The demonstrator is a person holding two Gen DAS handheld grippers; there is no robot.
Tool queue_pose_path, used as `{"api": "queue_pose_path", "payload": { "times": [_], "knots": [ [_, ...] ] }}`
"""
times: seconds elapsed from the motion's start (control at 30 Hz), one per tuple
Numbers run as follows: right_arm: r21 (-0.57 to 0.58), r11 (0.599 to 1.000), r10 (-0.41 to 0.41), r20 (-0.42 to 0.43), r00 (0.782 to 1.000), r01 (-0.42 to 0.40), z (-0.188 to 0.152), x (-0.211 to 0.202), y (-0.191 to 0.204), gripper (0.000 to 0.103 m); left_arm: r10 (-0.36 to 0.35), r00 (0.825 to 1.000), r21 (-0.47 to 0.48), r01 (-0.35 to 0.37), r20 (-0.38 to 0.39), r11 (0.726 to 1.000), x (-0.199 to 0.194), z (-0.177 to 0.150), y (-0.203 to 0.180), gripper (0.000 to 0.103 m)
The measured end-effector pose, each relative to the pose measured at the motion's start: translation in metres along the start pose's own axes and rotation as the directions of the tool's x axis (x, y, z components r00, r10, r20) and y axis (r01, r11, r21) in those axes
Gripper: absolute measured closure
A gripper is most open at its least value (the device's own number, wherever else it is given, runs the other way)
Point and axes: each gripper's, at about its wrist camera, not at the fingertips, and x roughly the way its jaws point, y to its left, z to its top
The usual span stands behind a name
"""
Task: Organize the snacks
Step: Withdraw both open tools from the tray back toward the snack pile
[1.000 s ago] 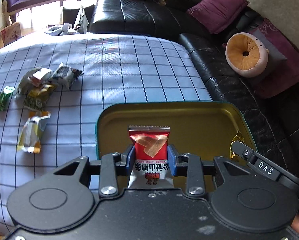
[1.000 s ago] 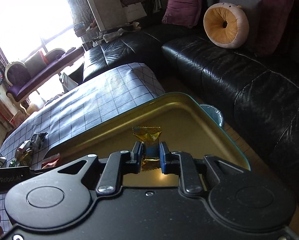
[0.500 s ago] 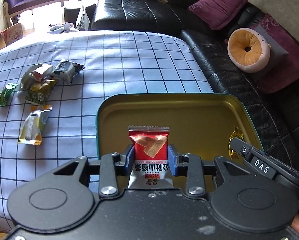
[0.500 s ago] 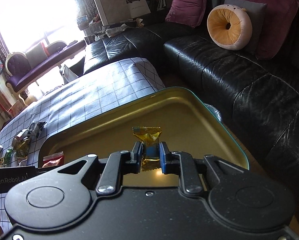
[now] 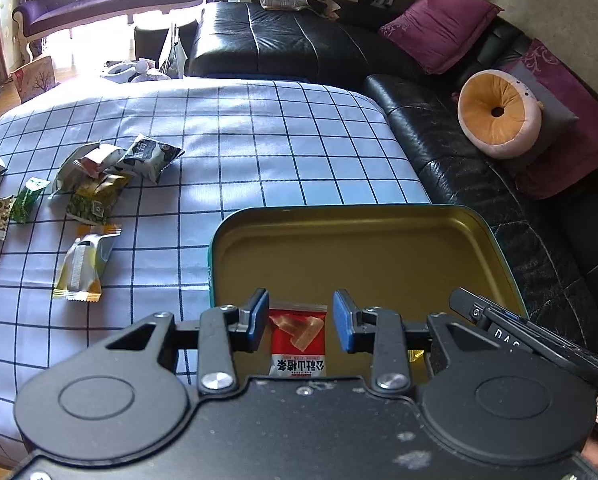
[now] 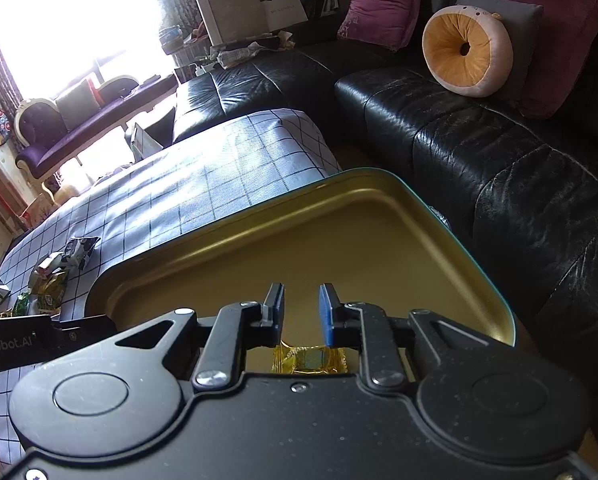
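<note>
Snacks sit in the gold-lined tin (image 5: 363, 240) now: my left gripper (image 5: 301, 318) stands apart over a red packet (image 5: 297, 340) lying free between its pads, untouched. Only my right view shows the yellow candy (image 6: 309, 359) resting below the right gripper (image 6: 301, 312), jaws spread clear of it. Only my left view shows the loose packets (image 5: 99, 184) scattered on the checked cloth (image 5: 259, 152).
</note>
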Motion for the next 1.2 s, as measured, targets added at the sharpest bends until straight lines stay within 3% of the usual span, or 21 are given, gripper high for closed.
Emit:
{"api": "queue_pose_path", "payload": {
  "times": [0.53, 0.77, 0.9, 1.07, 1.2],
  "knots": [
    [0.006, 1.000, -0.006, 0.005, 1.000, 0.006, 0.000, 0.005, 0.027, 0.074, 0.003, 0.999, -0.043, -0.001, 0.033, 0.999, -0.021, 0.004, 0.021, 0.069],
    [0.015, 1.000, -0.023, 0.055, 0.998, 0.022, 0.002, 0.004, 0.039, 0.074, 0.001, 0.997, -0.090, 0.006, 0.076, 0.996, -0.048, 0.017, 0.020, 0.068],
    [0.051, 0.999, -0.010, 0.093, 0.996, 0.005, -0.006, 0.003, 0.036, 0.074, 0.034, 0.996, -0.092, -0.027, 0.081, 0.995, -0.068, 0.007, 0.018, 0.067],
    [0.034, 0.998, -0.051, 0.089, 0.995, 0.048, -0.017, -0.004, 0.041, 0.073, 0.076, 0.993, -0.063, -0.070, 0.092, 0.996, -0.091, -0.015, 0.012, 0.066],
    [0.015, 1.000, -0.001, 0.084, 0.996, 0.000, -0.012, -0.020, 0.052, 0.073, 0.118, 0.987, -0.054, -0.113, 0.111, 0.992, -0.102, -0.027, 0.009, 0.064]
  ]
}}
